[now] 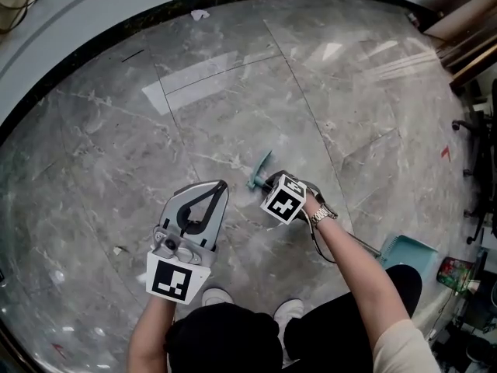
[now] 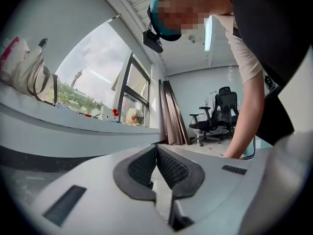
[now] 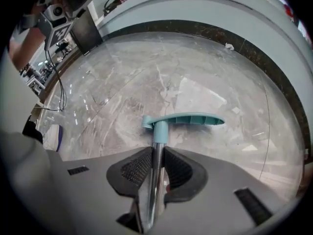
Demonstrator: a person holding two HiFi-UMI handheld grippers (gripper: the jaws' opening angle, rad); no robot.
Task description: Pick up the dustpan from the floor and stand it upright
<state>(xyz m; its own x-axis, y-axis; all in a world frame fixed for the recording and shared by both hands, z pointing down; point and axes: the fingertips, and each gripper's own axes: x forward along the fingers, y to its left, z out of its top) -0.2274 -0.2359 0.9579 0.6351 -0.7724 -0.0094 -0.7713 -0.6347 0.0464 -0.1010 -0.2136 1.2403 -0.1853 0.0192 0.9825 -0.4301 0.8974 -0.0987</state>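
Observation:
The dustpan has a teal pan (image 1: 409, 253), a thin metal pole (image 1: 363, 244) and a teal handle (image 1: 260, 169). The pan rests on the marble floor at the right, and the pole slants up from it to my right gripper (image 1: 273, 181). In the right gripper view the right gripper (image 3: 157, 153) is shut on the pole (image 3: 155, 180) just below the teal handle (image 3: 188, 120). My left gripper (image 1: 220, 186) hangs to the left of it, apart from the dustpan. Its jaws are shut with nothing between them, and in the left gripper view the left gripper (image 2: 156, 150) points up into the room.
A curved dark baseboard (image 1: 93, 45) and pale wall bound the floor at the back. A white scrap (image 1: 199, 14) lies near it. An office chair (image 1: 477, 154) stands at the right edge. My shoes (image 1: 216, 295) are just below the grippers. Boards (image 2: 173, 114) lean on the far wall.

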